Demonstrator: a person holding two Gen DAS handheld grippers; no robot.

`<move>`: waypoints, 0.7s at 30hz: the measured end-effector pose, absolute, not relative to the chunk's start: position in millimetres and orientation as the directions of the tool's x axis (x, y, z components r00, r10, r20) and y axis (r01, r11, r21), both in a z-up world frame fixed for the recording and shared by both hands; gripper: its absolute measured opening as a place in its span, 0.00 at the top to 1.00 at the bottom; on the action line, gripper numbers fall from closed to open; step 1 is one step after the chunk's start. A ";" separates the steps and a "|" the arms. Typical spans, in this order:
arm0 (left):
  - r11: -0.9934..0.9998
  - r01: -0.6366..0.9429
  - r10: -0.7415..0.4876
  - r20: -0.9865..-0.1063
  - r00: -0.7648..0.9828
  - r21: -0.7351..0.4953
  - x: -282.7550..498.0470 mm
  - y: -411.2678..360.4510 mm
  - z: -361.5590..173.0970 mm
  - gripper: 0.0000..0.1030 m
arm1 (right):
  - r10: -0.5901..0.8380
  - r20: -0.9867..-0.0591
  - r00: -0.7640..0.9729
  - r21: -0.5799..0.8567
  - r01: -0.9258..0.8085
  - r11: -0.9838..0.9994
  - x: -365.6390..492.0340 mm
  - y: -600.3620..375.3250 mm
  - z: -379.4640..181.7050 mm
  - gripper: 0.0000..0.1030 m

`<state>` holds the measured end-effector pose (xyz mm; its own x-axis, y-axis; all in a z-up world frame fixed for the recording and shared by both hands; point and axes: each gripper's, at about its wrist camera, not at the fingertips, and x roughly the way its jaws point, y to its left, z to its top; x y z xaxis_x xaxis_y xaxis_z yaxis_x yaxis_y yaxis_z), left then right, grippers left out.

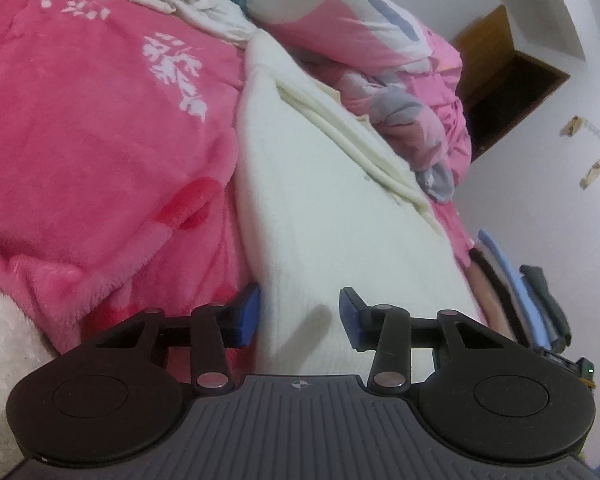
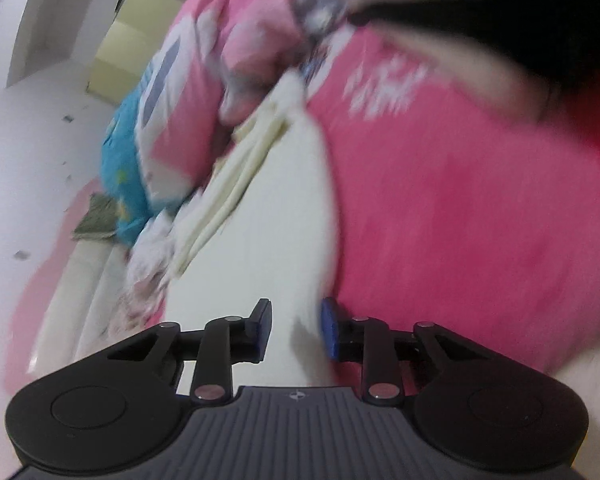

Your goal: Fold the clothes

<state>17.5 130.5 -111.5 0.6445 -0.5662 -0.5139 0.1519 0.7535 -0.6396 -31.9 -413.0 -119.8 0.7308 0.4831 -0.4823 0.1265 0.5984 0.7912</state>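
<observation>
On a bed's pink blanket (image 1: 80, 128), a folded cream garment (image 1: 320, 200) runs toward 12 o'clock between the parted fingers of the left claw (image 1: 299, 316) and the right claw (image 2: 295, 328), neither clamping it.

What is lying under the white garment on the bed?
The white garment lies on a pink fleece blanket, which shows along its left side. A patterned quilt bunches beside its far edge. Whatever sits directly beneath the garment's middle is covered and cannot be seen.
</observation>
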 end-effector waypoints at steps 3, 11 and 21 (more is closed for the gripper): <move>0.791 0.175 -0.541 -0.534 0.650 -0.587 16.8 121.0 -109.6 0.61 | 0.511 -0.506 0.695 0.783 0.121 0.610 -36.6 -401.4 -123.6 0.83; 0.874 0.188 -0.450 -0.601 0.661 -0.448 9.6 105.1 -101.1 0.83 | 0.510 -0.482 0.713 0.789 0.100 0.606 -38.7 -394.9 -120.3 0.92; 0.670 0.134 -0.593 -0.418 0.688 -0.730 11.8 132.7 -86.7 0.93 | 0.504 -0.331 0.798 0.810 -0.034 0.586 -39.0 -390.1 -85.6 0.93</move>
